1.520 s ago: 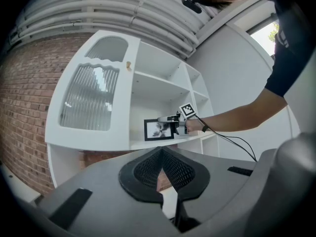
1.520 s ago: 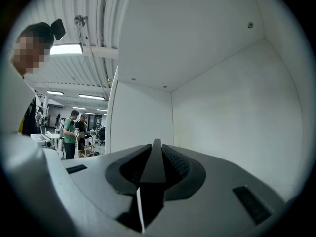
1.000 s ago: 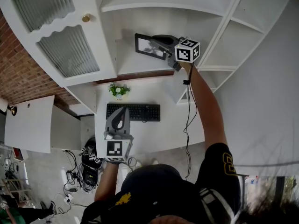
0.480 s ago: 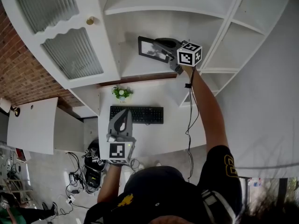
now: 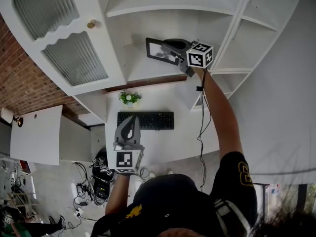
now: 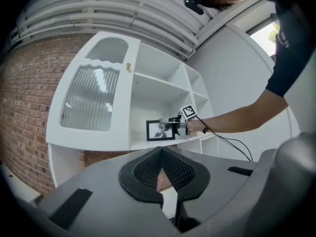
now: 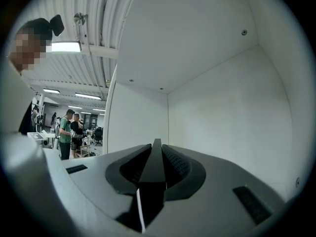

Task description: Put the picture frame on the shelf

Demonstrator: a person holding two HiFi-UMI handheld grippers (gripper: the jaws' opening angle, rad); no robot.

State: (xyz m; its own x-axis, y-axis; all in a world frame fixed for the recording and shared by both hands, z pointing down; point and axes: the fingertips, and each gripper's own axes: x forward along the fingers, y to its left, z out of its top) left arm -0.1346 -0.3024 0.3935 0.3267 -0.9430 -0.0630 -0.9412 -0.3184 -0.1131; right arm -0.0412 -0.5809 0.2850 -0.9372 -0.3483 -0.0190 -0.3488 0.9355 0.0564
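The picture frame (image 5: pixel 159 51) is black with a dark photo, and it stands upright on the white shelf board (image 5: pixel 143 69) inside the open cabinet. My right gripper (image 5: pixel 168 50) reaches level into that compartment and is shut on the frame's right edge. In the right gripper view the frame's thin dark edge (image 7: pixel 154 168) runs between the closed pads of my right gripper (image 7: pixel 156 147), facing the compartment's white back corner. The left gripper view shows the frame (image 6: pixel 160 130) and right gripper (image 6: pixel 176 128) from afar. My left gripper (image 5: pixel 129 119) hangs low over the desk, shut on nothing.
A white cabinet door with ribbed glass (image 5: pixel 74 58) stands open at the left of the shelf. Below it sit a black keyboard (image 5: pixel 145 120) and a small potted plant (image 5: pixel 128 98) on the white desk. Cables lie on the floor (image 5: pixel 98 181). Two people (image 7: pixel 70 132) stand far off.
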